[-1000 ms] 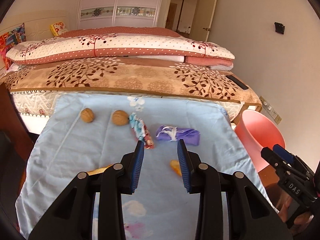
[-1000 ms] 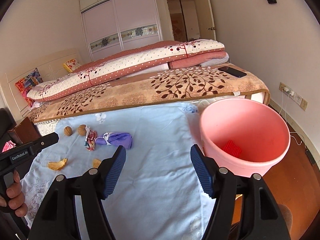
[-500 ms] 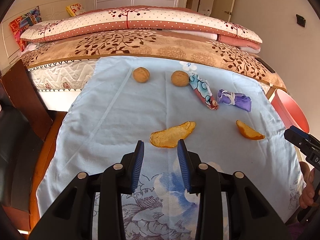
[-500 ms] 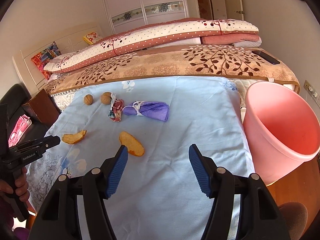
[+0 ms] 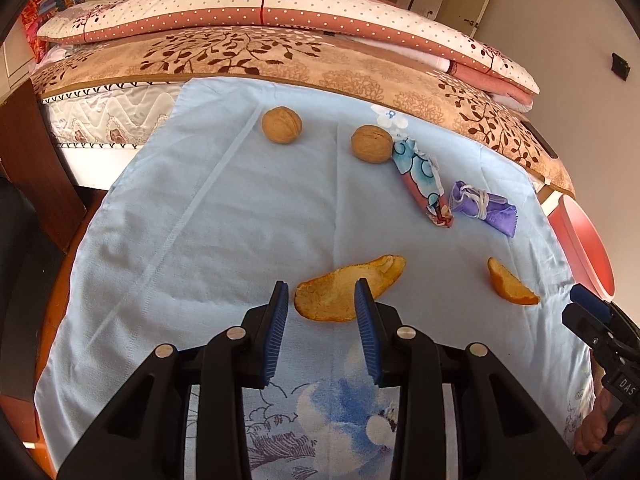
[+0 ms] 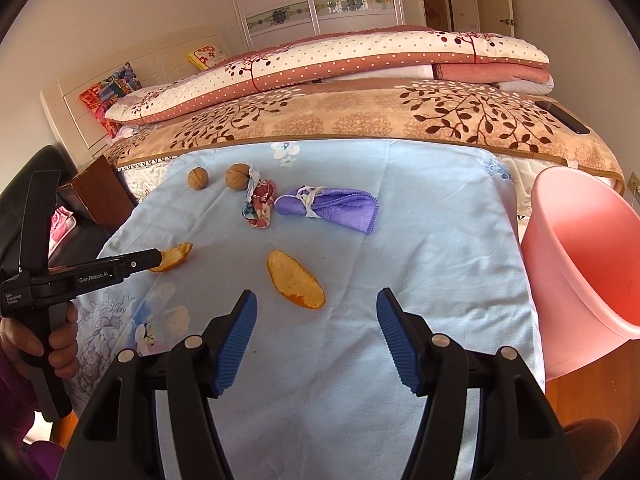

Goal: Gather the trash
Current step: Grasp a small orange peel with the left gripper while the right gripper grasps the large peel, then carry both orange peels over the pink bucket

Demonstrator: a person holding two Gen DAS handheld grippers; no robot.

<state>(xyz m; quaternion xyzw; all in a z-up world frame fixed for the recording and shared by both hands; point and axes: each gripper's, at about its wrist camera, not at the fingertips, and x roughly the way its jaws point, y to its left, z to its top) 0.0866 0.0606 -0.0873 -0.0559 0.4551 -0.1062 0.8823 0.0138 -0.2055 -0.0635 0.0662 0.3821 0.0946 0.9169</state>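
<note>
Two open claws close in on two orange peels on a blue cloth.

The left claw (image 5: pixel 321 294), jaws parted and empty, has the larger peel (image 5: pixel 349 293) just ahead, long axis running across the gap; the right claw (image 6: pixel 316 306), wider open, faces the other peel (image 6: pixel 295 279). The blue cloth (image 6: pixel 420 240) covers a table beside a bed (image 6: pixel 360 120), with the pink bin (image 6: pixel 588 264) on the right.

I see bedroom: bed (image 6: pixel 360 120) with leaf-print blanket (image 5: pixel 248 54), folded dotted quilt (image 6: pixel 320 60), white wardrobe (image 6: pixel 320 0) behind, cream walls (image 6: pixel 120 20), wooden floor (image 6: pixel 576 404). Daylight bright.
</note>
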